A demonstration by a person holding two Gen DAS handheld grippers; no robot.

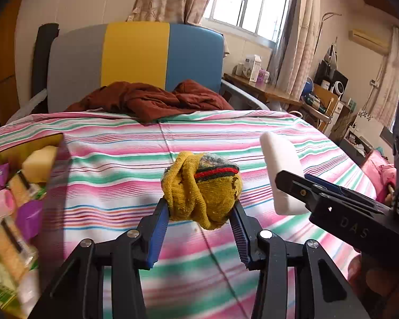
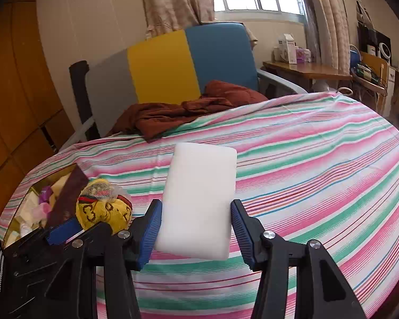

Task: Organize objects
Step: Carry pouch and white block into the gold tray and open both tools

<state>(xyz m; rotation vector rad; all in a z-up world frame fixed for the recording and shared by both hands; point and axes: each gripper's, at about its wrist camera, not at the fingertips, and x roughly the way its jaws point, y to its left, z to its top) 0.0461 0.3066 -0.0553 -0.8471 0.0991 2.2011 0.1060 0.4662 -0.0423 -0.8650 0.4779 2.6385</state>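
The left gripper (image 1: 200, 207) pinches a yellow sock ball (image 1: 203, 188) (red and green band on top) between its blue pads, above the striped bedsheet (image 1: 119, 164). At its 3 o'clock, the right gripper (image 2: 196, 223) clamps a white sponge block (image 2: 199, 199), also off the sheet. An open box (image 1: 26, 146) of assorted items sits at 9 o'clock of the sock ball.

There were two claws, the left claw (image 1: 202, 212) and the right claw (image 2: 196, 220). One yellow sock ball (image 1: 203, 190) and one white sponge block (image 2: 200, 199) were up off the bed (image 2: 319, 164). One open box (image 1: 40, 139) held several blurred items, too many to count. One brown garment (image 1: 151, 101) lay by one three-coloured headboard (image 1: 135, 55).
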